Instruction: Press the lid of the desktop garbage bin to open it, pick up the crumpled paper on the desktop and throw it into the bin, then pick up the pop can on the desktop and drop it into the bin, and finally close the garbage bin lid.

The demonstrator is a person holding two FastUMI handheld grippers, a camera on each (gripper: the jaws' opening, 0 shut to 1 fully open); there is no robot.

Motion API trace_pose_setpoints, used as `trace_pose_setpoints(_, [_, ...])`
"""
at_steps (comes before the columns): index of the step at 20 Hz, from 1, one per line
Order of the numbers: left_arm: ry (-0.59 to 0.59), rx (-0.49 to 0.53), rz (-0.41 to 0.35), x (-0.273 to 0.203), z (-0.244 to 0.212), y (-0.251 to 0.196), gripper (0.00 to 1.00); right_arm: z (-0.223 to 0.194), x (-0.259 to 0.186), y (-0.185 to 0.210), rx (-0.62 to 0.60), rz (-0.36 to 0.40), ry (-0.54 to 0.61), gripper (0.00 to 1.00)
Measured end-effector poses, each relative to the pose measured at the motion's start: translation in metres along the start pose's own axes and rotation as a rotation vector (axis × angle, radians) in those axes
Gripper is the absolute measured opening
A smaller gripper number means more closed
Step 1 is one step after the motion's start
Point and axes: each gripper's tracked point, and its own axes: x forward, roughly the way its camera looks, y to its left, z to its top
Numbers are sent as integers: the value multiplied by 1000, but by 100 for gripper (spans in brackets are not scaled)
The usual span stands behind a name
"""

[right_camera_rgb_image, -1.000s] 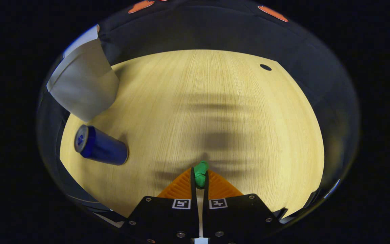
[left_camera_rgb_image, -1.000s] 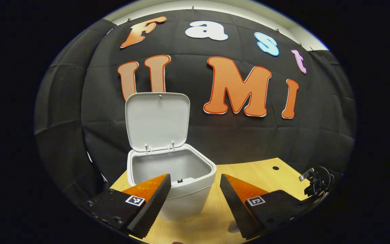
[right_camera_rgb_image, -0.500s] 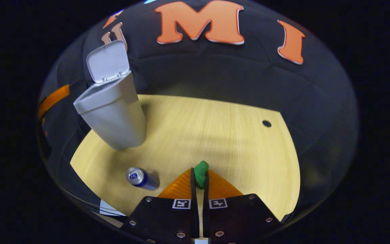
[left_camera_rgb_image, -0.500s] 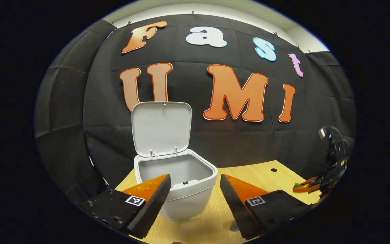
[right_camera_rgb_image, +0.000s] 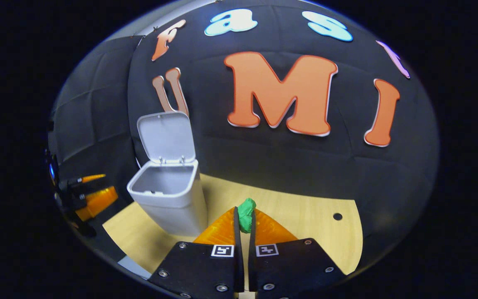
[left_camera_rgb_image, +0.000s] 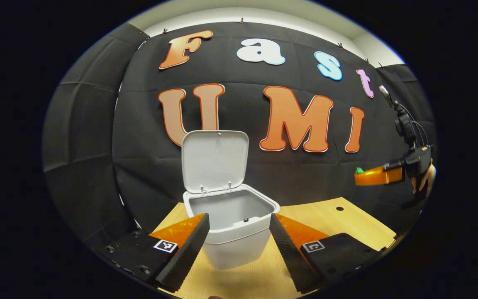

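1. Above the desk (right_camera_rgb_image: 305, 216): right gripper (right_camera_rgb_image: 245, 218), clamped on green crumpled paper (right_camera_rgb_image: 246, 215), has risen, now facing the bin (right_camera_rgb_image: 168, 199).
2. Lid (left_camera_rgb_image: 215, 160) upright; left gripper (left_camera_rgb_image: 239, 236) wide, empty.
3. Likely next: drop.

You have no words, brand names or numbers to read on anything on the desk. The only signs are small square black-and-white coded tags (left_camera_rgb_image: 165, 246), one on each side of your left gripper (left_camera_rgb_image: 239, 216) just behind its fingers. A matching pair of tags (right_camera_rgb_image: 222, 250) sits side by side on your right gripper (right_camera_rgb_image: 244, 211). Their block patterns spell no letters or digits.
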Motion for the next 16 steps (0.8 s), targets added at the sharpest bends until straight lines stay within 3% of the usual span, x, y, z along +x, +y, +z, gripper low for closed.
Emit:
trace_pose_setpoints(7, [3, 0, 92, -29, -4, 66, 93, 78, 55, 111, -77, 153, -130, 4])
trace_pose_setpoints(13, [-13, 2, 172, -57, -2, 113, 93, 83, 112, 184, -126, 208, -105, 6])
trace_pose_setpoints(16, [-13, -3, 201, -65, -2, 128, 93, 76, 129, 204, -135, 226, -73, 13])
